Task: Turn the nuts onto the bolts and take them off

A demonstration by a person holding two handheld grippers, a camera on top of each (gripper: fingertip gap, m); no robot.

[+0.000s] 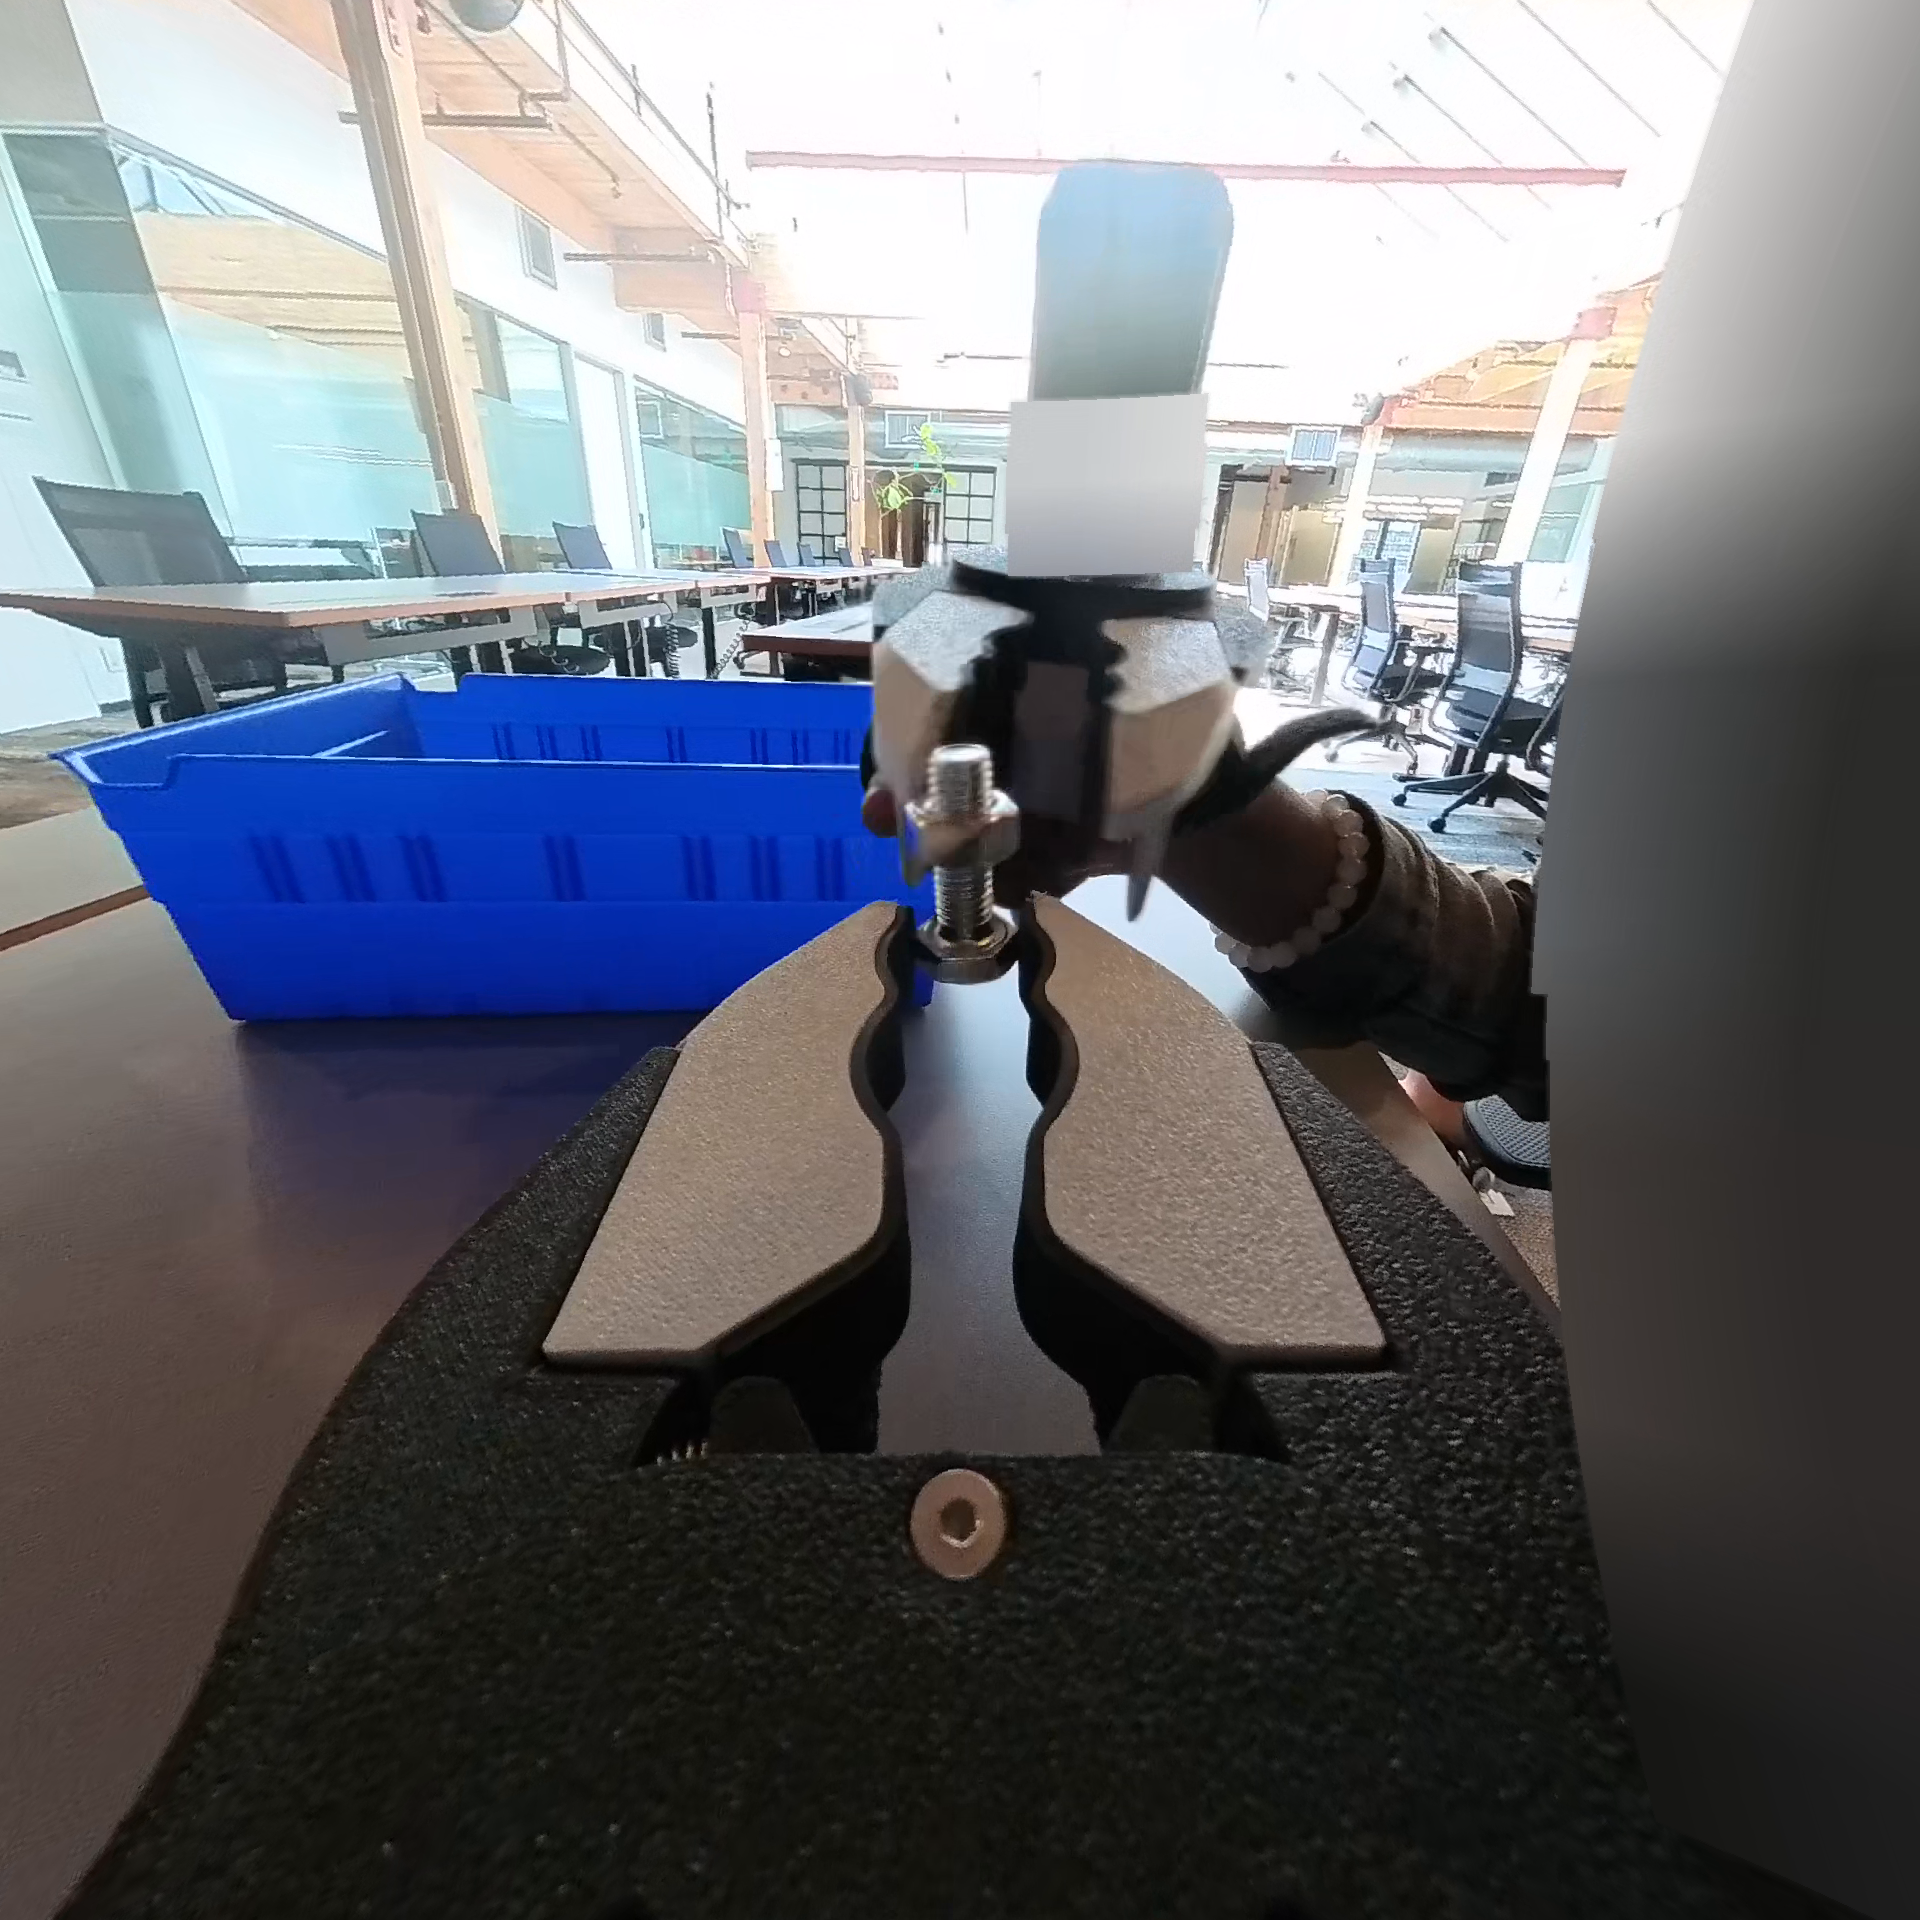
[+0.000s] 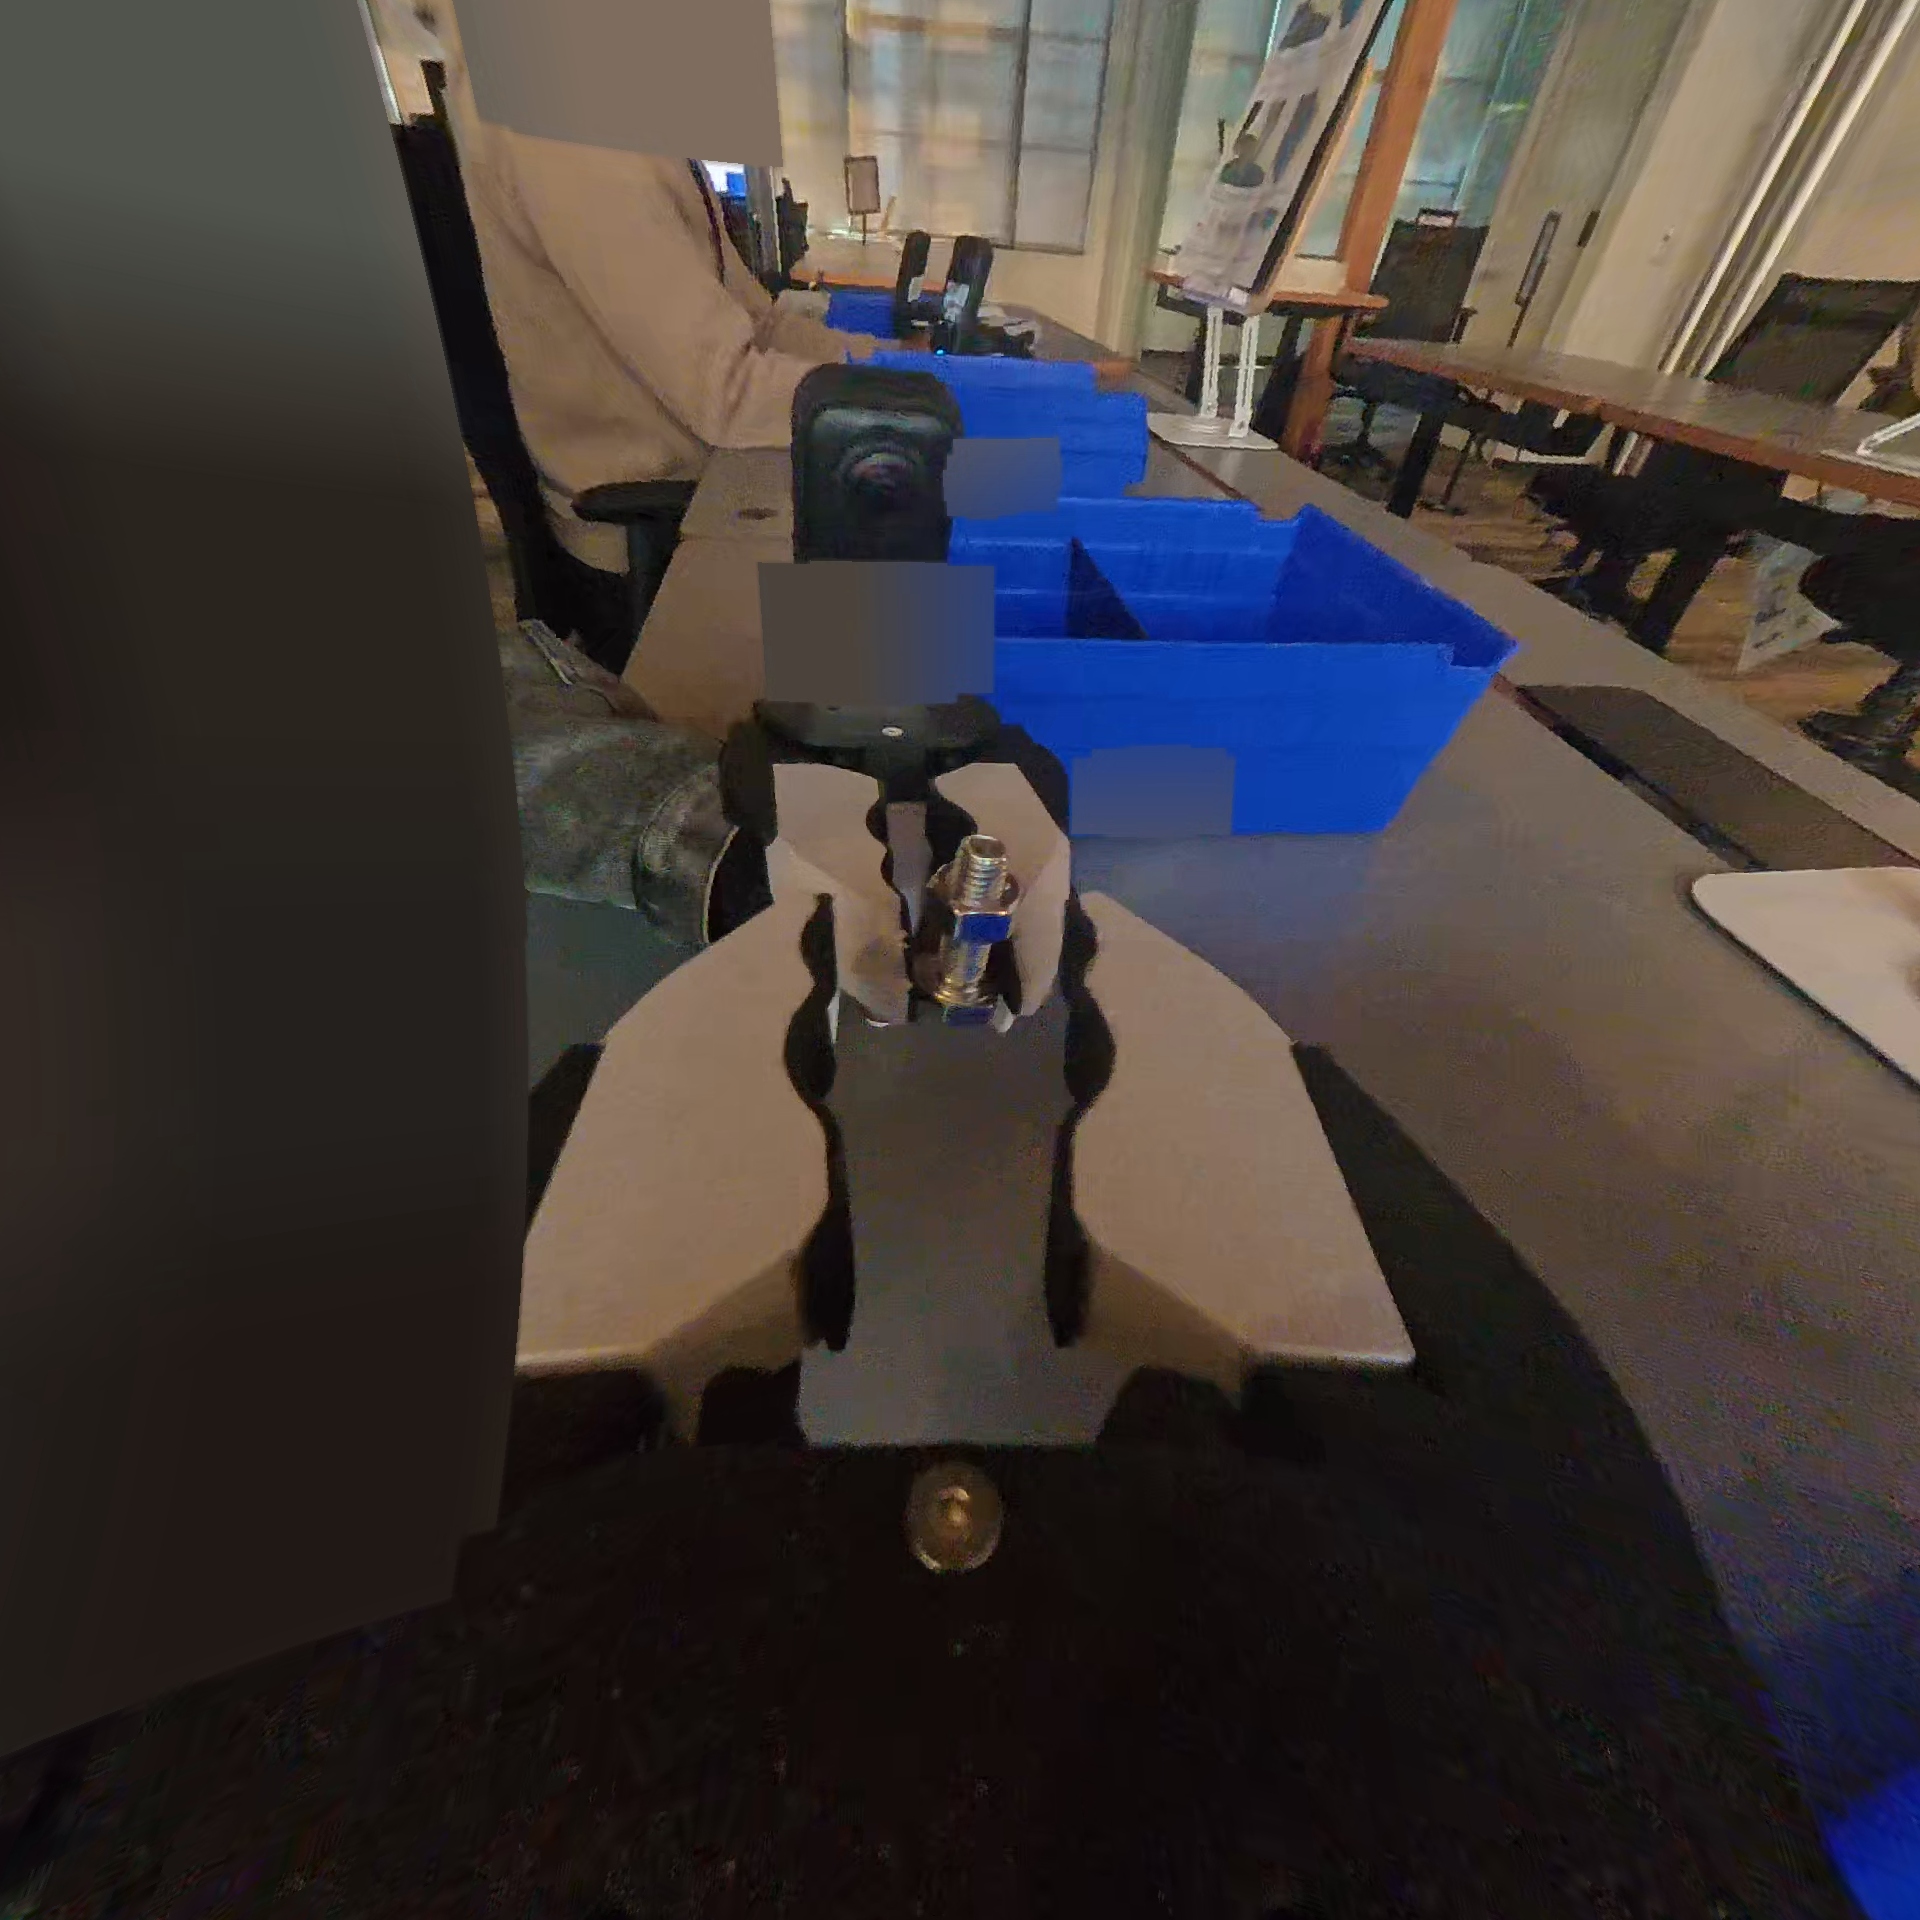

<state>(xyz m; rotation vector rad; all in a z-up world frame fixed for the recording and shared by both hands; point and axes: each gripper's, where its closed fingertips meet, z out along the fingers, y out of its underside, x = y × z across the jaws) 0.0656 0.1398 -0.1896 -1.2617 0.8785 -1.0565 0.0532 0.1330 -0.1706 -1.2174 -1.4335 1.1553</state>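
Bolt (image 1: pixel 961 883), silver, threaded: held upright just above the dark table (image 1: pixel 312 1143), its hex head lowermost and clamped between the fingertips of the left gripper (image 1: pixel 961 951). The same bolt (image 2: pixel 961 951) is seen in the right wrist view, standing between the two facing grippers.

Nut (image 1: pixel 958 821), silver, hexagonal: threaded partway down the shank, several threads left exposed above it. It is seen again in the right wrist view (image 2: pixel 971 896), ahead of that view's own fingertips.

Left gripper: grey pads on a black textured body, fingers clenched on the bolt head.

Right gripper (image 1: pixel 1049 769): seen head-on in the left wrist view, beside and behind the nut. In its own view (image 2: pixel 945 971) the fingers are spread apart, the bolt lying beyond their tips; contact with the nut cannot be told.

Hand (image 1: pixel 1226 831): wrapped around the right gripper's handle, a white bead bracelet (image 1: pixel 1320 894) worn at the wrist.

Blue bin (image 1: pixel 499 831): plastic, set on the table behind the bolt; a divider is visible inside it in the right wrist view (image 2: pixel 1247 707).
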